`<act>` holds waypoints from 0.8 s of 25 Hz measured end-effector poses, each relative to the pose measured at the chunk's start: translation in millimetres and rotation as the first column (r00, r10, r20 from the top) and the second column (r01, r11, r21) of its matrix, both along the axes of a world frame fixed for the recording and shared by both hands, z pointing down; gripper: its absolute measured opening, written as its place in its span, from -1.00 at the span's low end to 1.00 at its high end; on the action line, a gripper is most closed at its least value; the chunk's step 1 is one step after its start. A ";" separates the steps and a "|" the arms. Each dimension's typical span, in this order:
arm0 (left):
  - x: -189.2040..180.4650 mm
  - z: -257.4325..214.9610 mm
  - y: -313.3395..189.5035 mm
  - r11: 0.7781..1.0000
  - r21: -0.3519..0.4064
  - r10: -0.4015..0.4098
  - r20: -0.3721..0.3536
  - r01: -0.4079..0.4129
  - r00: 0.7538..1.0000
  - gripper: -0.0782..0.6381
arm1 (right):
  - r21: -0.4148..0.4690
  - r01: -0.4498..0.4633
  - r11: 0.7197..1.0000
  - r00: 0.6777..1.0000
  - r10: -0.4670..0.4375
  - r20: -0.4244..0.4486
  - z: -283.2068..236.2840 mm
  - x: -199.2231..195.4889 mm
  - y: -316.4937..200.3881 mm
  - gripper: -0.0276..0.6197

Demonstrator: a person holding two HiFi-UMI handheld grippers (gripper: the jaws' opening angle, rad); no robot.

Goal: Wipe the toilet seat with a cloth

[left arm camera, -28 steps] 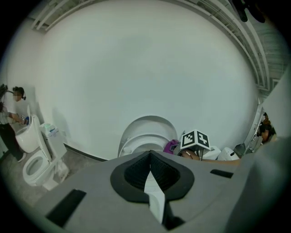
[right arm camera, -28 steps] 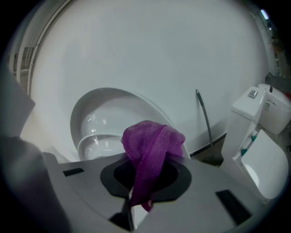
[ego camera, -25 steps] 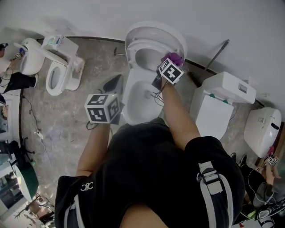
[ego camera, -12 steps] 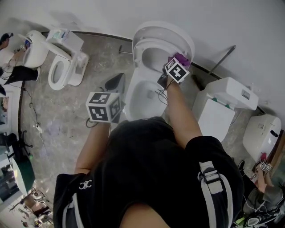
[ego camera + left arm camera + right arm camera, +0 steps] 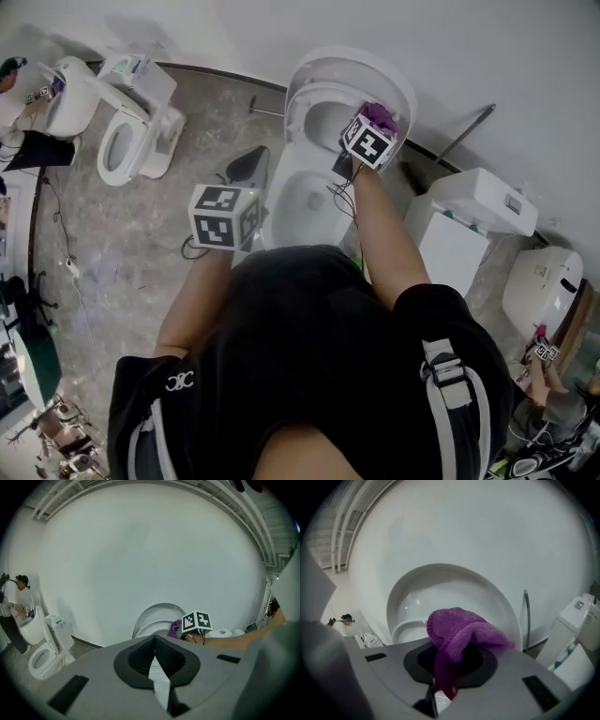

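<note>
The left gripper (image 5: pixel 155 660) hangs beside the bowl, jaws pressed together on nothing. The right gripper (image 5: pixel 443 677) pinches the purple cloth (image 5: pixel 461 630), bunched against the right edge of the raised lid (image 5: pixel 323 70) above the toilet seat (image 5: pixel 277 202); a good wipe probably needs the wad pressed flat and following the curve. Floor (image 5: pixel 141 234) lies open leftward, but the wall (image 5: pixel 487 47) sits behind and a neighbouring tank (image 5: pixel 469 211) stands near on the right.

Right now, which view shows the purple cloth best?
The right gripper view: the purple cloth fills the centre, pinched between the fingers. The head view shows only a tuft above the marker cube; the left gripper view, a small distant patch beside it.
</note>
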State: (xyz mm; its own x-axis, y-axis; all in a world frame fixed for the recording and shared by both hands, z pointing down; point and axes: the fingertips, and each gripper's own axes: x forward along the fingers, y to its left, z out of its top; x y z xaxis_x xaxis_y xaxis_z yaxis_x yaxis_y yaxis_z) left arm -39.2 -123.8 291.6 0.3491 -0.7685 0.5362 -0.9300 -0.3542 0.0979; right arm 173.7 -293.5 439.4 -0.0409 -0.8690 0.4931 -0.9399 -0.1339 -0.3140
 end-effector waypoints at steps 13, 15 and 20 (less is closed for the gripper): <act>-63.9 -10.2 11.0 0.990 0.040 -0.138 -0.020 0.139 0.990 -0.77 | -0.044 0.385 0.922 0.884 -0.382 -0.268 -15.3 -114.9 -33.2 -0.72; -73.1 -8.5 15.6 0.986 0.033 -0.161 -0.020 0.162 0.987 -0.77 | -0.087 0.438 0.895 0.838 -0.441 -0.320 -11.9 -130.2 -33.8 -0.72; -92.0 -5.8 23.7 0.978 0.015 -0.207 -0.023 0.208 0.978 -0.77 | -0.181 0.525 0.832 0.741 -0.551 -0.385 7.5 -169.4 -39.5 -0.72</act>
